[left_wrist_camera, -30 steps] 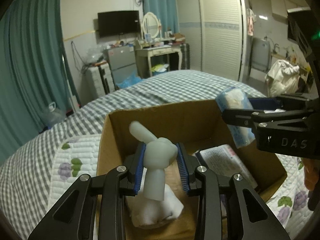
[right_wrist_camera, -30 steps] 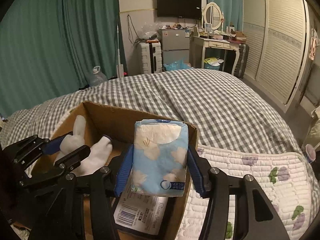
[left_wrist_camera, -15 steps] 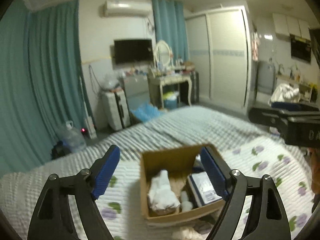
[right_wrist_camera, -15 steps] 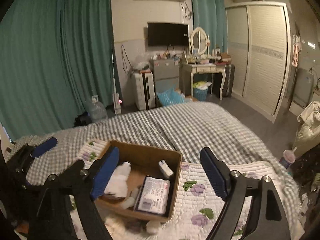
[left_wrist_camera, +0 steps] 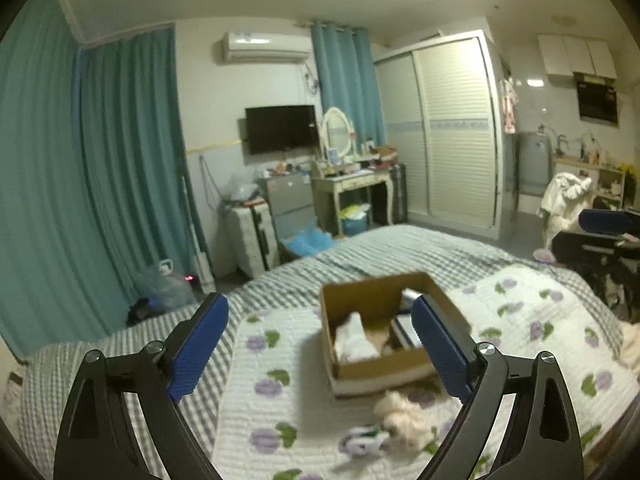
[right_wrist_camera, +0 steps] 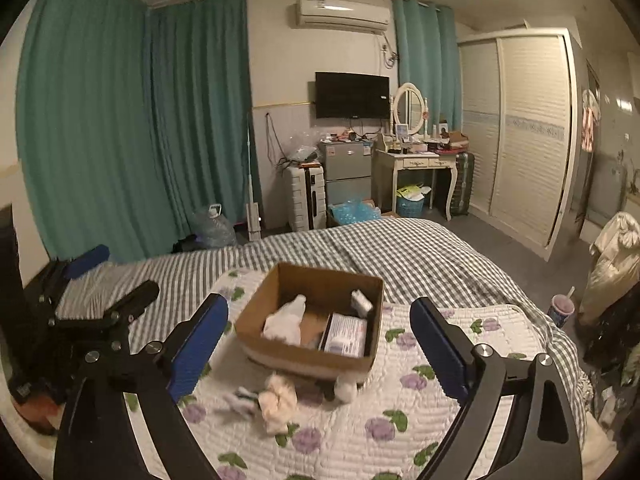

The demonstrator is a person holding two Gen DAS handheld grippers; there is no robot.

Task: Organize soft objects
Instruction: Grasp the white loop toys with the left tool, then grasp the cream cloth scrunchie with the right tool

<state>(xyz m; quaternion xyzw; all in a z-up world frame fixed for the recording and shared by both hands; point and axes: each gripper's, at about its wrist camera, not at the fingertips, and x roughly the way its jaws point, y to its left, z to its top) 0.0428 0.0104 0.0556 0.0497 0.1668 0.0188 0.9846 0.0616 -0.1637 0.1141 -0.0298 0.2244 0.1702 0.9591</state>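
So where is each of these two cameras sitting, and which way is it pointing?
Left wrist: rides the left tool, raised over the bed, facing the cardboard box; its own open blue fingers show, plus the right tool at the right edge.
Right wrist: rides the right tool, same direction; its open fingers show, with the left tool at the left.
Shared: the box, the floral quilt, the television.

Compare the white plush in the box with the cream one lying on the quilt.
The white plush sits inside the cardboard box; the cream plush lies outside it, on the floral quilt in front. The white one is paler and leans up; the cream one is yellowish and crumpled flat. Neither is held.
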